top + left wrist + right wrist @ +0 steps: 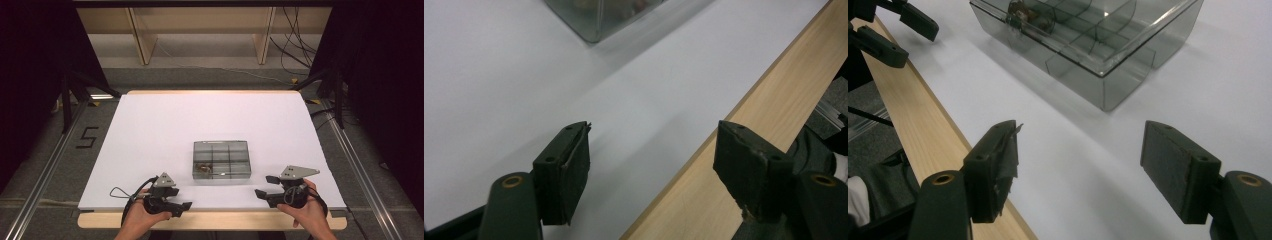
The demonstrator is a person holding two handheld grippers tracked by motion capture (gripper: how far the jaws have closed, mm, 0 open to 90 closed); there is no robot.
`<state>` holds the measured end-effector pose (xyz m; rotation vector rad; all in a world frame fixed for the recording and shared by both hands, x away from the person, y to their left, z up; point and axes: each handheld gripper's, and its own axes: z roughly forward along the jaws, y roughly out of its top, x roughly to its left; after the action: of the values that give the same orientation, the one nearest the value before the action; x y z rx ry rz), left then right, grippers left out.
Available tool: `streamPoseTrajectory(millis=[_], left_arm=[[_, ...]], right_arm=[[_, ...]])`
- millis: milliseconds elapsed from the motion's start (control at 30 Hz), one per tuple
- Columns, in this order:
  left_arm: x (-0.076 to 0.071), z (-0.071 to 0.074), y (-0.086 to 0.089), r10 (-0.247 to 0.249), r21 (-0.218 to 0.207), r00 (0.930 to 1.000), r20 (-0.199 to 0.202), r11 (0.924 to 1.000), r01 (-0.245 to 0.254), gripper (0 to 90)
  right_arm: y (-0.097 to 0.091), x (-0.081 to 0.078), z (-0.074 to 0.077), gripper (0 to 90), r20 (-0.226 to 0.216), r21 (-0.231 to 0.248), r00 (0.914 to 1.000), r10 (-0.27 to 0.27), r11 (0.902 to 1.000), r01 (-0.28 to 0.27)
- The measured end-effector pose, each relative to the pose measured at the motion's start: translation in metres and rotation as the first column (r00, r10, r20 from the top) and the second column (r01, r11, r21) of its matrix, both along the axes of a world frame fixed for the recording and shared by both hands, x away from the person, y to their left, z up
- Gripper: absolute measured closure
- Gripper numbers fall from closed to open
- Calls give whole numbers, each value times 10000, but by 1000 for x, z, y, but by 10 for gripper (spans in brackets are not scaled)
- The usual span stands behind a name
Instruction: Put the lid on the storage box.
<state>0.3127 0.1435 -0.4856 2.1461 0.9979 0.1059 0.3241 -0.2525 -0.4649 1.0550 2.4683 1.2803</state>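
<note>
A clear grey compartment box (221, 159) with its lid down sits on the white sheet, a little nearer than the table's middle. Small brownish parts (203, 167) lie in its near left compartment. In the right gripper view the box (1088, 40) lies just ahead, with the parts (1020, 15) at its far corner. My left gripper (181, 198) rests at the near left edge, pointing right, open and empty (654, 145). My right gripper (264, 186) rests near the front right, pointing left, open with nothing between its pads (1080, 142). The left gripper (893, 30) also appears there.
The white sheet (210, 120) covers the table, leaving a bare wooden strip (225, 220) along the near edge. Metal rails (45, 170) run along the floor on both sides. Wooden shelf legs (142, 40) and loose cables (295, 45) are beyond the far edge.
</note>
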Motion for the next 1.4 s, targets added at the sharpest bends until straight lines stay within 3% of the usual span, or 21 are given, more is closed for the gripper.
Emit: streamPoseTrajectory(millis=[67, 100, 133, 167, 200, 233, 267, 300, 367, 400, 433, 500, 667, 800, 833, 967, 1100, 1167, 1333, 1367, 1400], left_arm=[[-1, 0, -1, -155, 262, 9998, 148, 9995, 151, 305], [-2, 0, -1, -97, 384, 9996, 266, 9992, 87, 305], [-3, 0, -3, -191, 475, 9993, 327, 9987, 175, 305], [-3, -1, -4, -226, 435, 9992, 323, 9988, 212, 305], [-3, -1, -4, -251, 618, 9989, 386, 9978, 227, 305], [-4, -2, -5, -276, 659, 9988, 399, 9975, 249, 305], [-4, 0, -4, -465, 880, 9984, 333, 9952, 434, 305], [-3, -1, -4, -416, 876, 9980, 485, 9955, 373, 304], [-4, -2, -5, -348, 805, 9984, 442, 9963, 312, 304], [-3, -1, -3, -539, 884, 9980, 339, 9948, 508, 305], [-3, -2, -4, -421, 819, 9982, 437, 9959, 384, 304], [-3, -1, -3, -586, 893, 9975, 407, 9945, 548, 303], [-4, -3, -5, -346, 826, 9986, 408, 9961, 312, 292], [-4, -2, -4, -373, 765, 9982, 480, 9965, 335, 272], [-4, -3, -4, -358, 855, 9980, 522, 9958, 313, 265], [-4, -3, -4, -211, 868, 9986, 481, 9961, 168, 245], [-4, -2, -3, -218, 956, 9986, 490, 9953, 171, 224], [-3, -3, -4, 64, 978, 9986, 533, 9951, -116, 206], [-3, -3, -3, 101, 867, 9985, 536, 9961, -147, 201], [-3, -3, -3, 102, 866, 9985, 539, 9961, -148, 201], [-3, -3, -3, 26, 900, 9985, 548, 9959, -75, 201]], right_arm=[[0, -5, -1, 298, -73, -58, 9998, -200, 9998, 200], [-2, -5, -2, 283, 141, -218, 9999, -100, 9997, 103], [-2, -7, -3, 275, -61, -208, 9999, -137, 9997, 136], [-4, -7, -5, 270, 74, -336, 9999, -127, 9994, 129], [-3, -9, -5, 266, -223, -211, 9995, -205, 9996, 200], [-5, -9, -7, 266, -17, -411, 9999, -138, 9991, 137], [-7, -8, -8, 266, -97, -286, 9999, -25, 9996, 22], [-8, -7, -9, 266, -166, -408, 9996, 226, 9989, -233], [-9, -13, -9, 266, -276, -424, 9990, -350, 9985, 338], [-11, -11, -9, 266, -6, -536, 9996, -265, 9982, 264], [-12, -12, -9, 266, 47, -535, 9998, -218, 9983, 220], [-13, -13, -9, 266, -27, -562, 9997, -255, 9981, 253], [-14, -16, -11, 265, -77, -611, 9996, -266, 9978, 261], [-14, -15, -12, 253, 125, -713, 9997, -198, 9972, 206], [-13, -17, -12, 248, -106, -614, 9993, -361, 9975, 354], [-13, -14, -14, 236, 21, -788, 9998, -179, 9967, 181], [-13, -14, -15, 232, -164, -795, 9994, -290, 9965, 276], [-13, -14, -15, 231, -139, -818, 9995, -296, 9962, 284], [-13, -12, -16, 232, 65, -827, 10000, -48, 9966, 53], [-12, -15, -15, 232, -205, -778, 9991, -375, 9963, 358], [-13, -13, -15, 232, 7, -842, 9997, -256, 9961, 255]])
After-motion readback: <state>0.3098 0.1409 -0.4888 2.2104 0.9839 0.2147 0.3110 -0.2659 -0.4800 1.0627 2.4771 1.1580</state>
